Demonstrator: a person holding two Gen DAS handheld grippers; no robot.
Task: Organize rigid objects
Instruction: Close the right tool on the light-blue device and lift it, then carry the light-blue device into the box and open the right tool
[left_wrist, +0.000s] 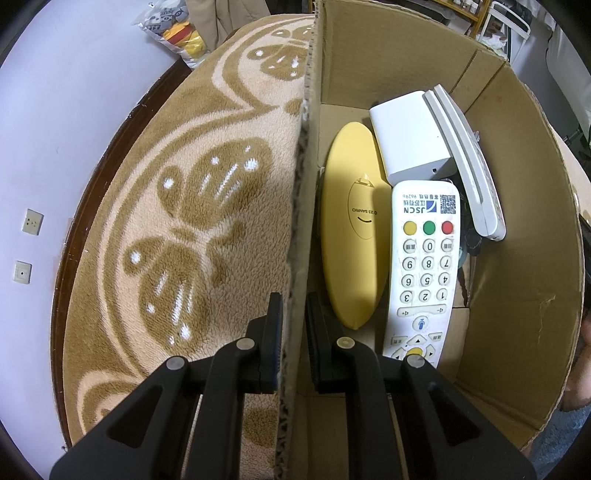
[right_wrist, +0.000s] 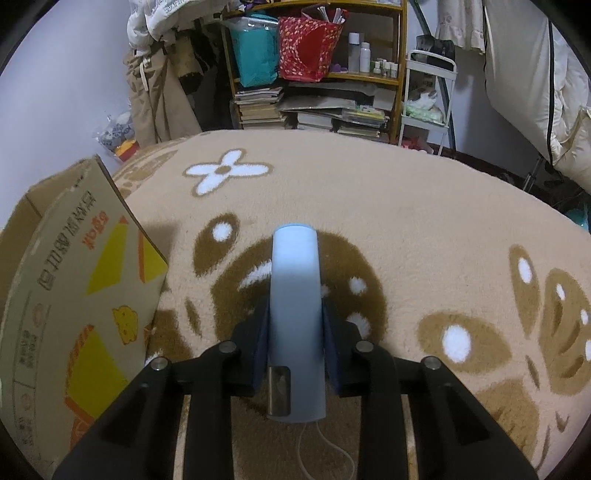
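1. Right gripper is clamped on a pale blue cylindrical device, which is held above the patterned beige blanket.
2. Left gripper is closed on the near wall of the cardboard box, 1 finger on each side.
3. Inside the box, a yellow oval case, a white remote control and a white block are seen side by side.
4. The box is seen at the right wrist view's left edge.

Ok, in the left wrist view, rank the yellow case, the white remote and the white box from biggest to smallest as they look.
1. White remote, though it lies nearer the camera, so unsure against the case.
2. Yellow case, nearly as long.
3. White box, clearly smallest.
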